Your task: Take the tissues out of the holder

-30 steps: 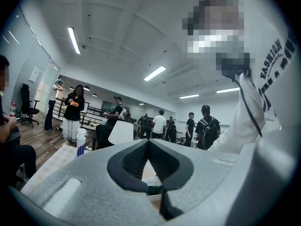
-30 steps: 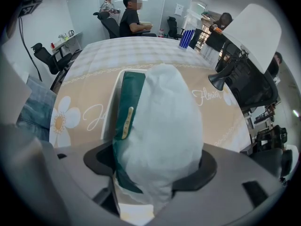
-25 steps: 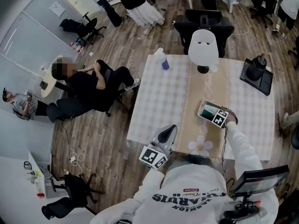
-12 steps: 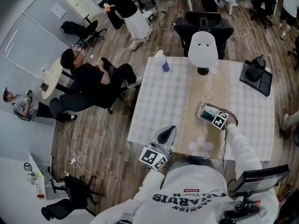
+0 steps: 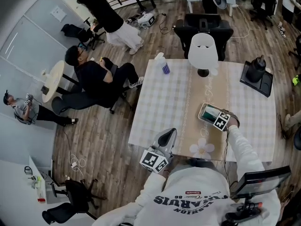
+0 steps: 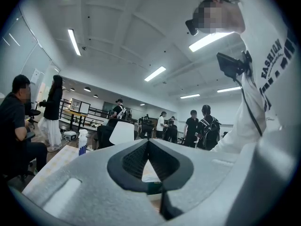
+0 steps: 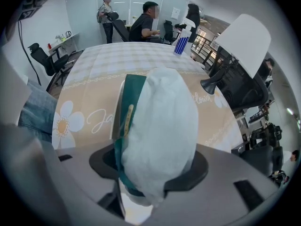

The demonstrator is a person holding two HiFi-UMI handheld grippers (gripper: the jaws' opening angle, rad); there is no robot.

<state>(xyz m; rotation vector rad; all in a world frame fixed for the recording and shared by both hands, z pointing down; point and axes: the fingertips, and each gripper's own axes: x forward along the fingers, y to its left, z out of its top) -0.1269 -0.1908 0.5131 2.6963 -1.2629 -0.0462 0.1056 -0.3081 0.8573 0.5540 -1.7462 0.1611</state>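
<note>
1 tissue pack, 1 green holder – pack sits in holder on table, long axis running straight away from R gripper. R jaws just been closing, now pinching pack's near end. L gripper – jaws together, empty.

Bright ceiling strip lights; fisheye warp, dark corners.

The white tissues hide most of the holder beneath them.
</note>
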